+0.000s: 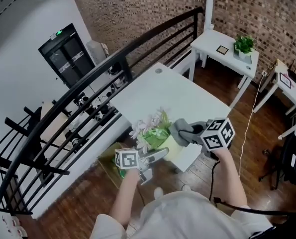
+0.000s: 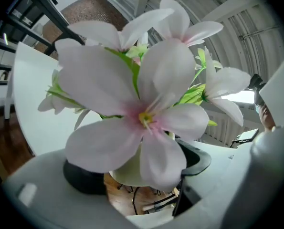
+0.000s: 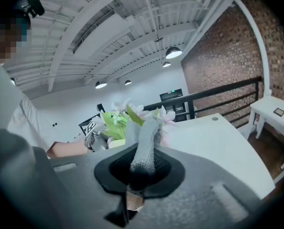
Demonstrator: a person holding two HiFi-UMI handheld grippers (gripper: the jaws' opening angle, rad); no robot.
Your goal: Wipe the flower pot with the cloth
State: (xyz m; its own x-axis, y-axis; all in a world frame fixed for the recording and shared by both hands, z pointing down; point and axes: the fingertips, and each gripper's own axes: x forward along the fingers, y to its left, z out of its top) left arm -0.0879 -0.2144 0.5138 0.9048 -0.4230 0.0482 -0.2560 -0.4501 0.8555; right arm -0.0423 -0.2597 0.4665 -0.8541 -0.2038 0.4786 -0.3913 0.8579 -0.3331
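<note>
1. Left gripper is clamped on the flower pot's pale body. Pot is held off the table, probably so every side is reachable. Forearm forward, gripper roughly level.
2. Right gripper has its jaws closed on the cloth, free end just beside the pot's right, ready to wipe. Gripper is tipped slightly down.
3. The table lies beyond both.

A white short-sleeved shirt is worn. The left gripper and the right gripper are moulded in grey, with black pads. Each is topped by a marker cube printed with black-and-white squares. A black cable is trailed behind the right gripper.
</note>
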